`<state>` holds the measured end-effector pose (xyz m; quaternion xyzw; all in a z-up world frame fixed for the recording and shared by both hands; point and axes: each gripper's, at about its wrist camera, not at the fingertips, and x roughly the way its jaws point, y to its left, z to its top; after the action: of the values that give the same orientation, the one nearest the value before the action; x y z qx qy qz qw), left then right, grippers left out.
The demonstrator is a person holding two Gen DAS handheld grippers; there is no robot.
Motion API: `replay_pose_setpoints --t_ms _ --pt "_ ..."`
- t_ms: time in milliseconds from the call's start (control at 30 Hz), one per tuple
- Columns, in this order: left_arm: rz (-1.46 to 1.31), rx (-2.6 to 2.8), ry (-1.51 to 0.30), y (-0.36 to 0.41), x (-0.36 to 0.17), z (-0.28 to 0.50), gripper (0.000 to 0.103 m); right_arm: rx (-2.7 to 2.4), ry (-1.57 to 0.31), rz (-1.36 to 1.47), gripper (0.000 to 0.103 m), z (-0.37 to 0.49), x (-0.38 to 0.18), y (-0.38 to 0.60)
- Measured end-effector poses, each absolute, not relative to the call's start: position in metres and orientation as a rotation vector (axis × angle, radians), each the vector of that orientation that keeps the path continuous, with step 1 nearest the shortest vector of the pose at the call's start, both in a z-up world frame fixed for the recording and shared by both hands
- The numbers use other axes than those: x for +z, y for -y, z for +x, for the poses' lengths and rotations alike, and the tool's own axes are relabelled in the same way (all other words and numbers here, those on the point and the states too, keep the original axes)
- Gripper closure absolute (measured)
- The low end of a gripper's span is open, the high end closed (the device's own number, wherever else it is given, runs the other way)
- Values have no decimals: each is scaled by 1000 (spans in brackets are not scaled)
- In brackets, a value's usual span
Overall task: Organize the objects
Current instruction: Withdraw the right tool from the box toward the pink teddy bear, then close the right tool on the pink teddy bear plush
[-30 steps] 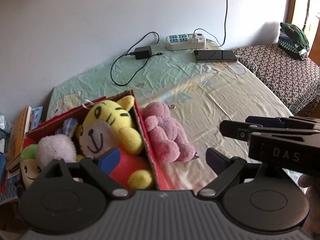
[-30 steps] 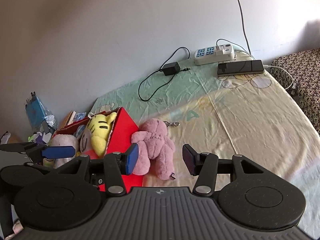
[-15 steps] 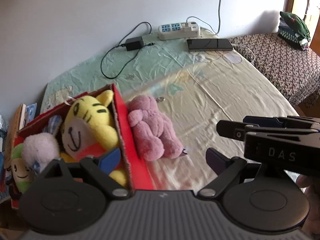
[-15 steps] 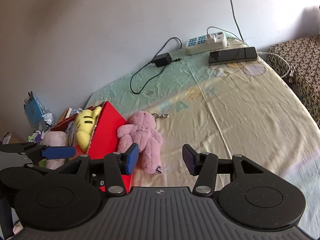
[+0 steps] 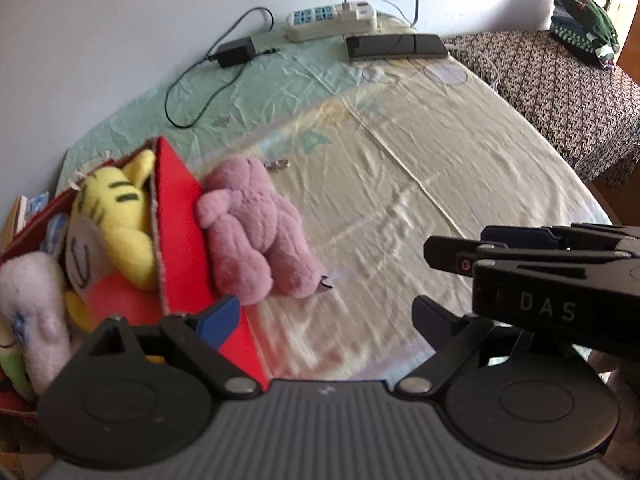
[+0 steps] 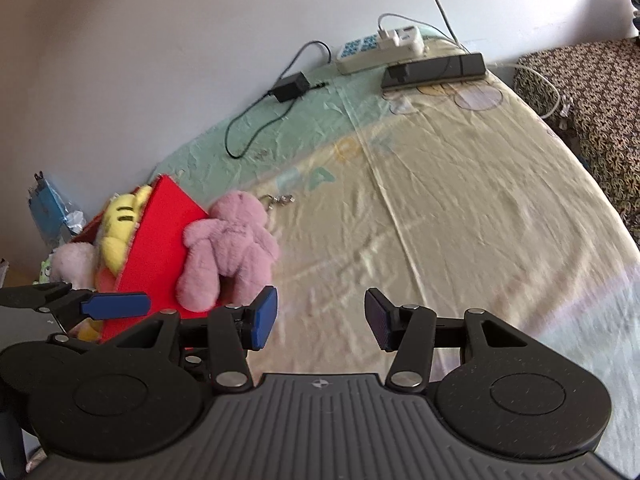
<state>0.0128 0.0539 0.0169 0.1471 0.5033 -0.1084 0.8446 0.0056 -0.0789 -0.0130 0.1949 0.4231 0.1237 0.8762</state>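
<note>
A pink plush bear (image 5: 256, 232) (image 6: 230, 250) lies on the bed sheet against the outer wall of a red cardboard box (image 5: 182, 236) (image 6: 156, 240). Inside the box sit a yellow striped tiger plush (image 5: 110, 224) (image 6: 120, 224) and a pale pink fluffy toy (image 5: 32, 304) (image 6: 74, 264). My left gripper (image 5: 326, 314) hangs open with nothing between its fingers, the bear just beyond its left finger. My right gripper (image 6: 322, 316) is also open and empty, just right of the bear. In the left wrist view the right gripper's fingers (image 5: 520, 248) reach in from the right.
Against the far wall lie a white power strip (image 5: 332, 22) (image 6: 378, 50), a black adapter (image 5: 236, 52) with its cord, and a dark phone (image 5: 396, 46) (image 6: 434, 70). A patterned cloth surface (image 5: 560, 92) with folded green clothes (image 5: 584, 12) adjoins at right. Books and clutter (image 6: 52, 212) lie left of the box.
Both grippers have sunk and moved closer to the bed, so the bear and box sit larger and further left in view. Neither gripper's opening has changed.
</note>
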Motion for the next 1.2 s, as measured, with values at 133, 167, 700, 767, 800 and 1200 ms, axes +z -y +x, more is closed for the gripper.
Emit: replay_pose_setpoints --t_ms 133,167,700,767,800,1200 --pt "300 -216 -1093 -48 7 14 10 264 -923 410 50 8 -22 87" --pt "298 -211 -1102 -47 3 14 10 269 -933 411 50 9 -25 89" --pt "178 -116 -1177 -47 -37 6 10 426 -1013 378 55 29 -47 102" --pt "162 -107 -1188 -48 -41 5 9 448 -1019 371 56 31 -49 101" --pt "155 -103 -1193 -48 -43 4 9 460 -1022 368 56 31 -50 100" --pt "108 -54 -1237 -73 -61 -15 8 609 -1052 301 65 49 -59 60"
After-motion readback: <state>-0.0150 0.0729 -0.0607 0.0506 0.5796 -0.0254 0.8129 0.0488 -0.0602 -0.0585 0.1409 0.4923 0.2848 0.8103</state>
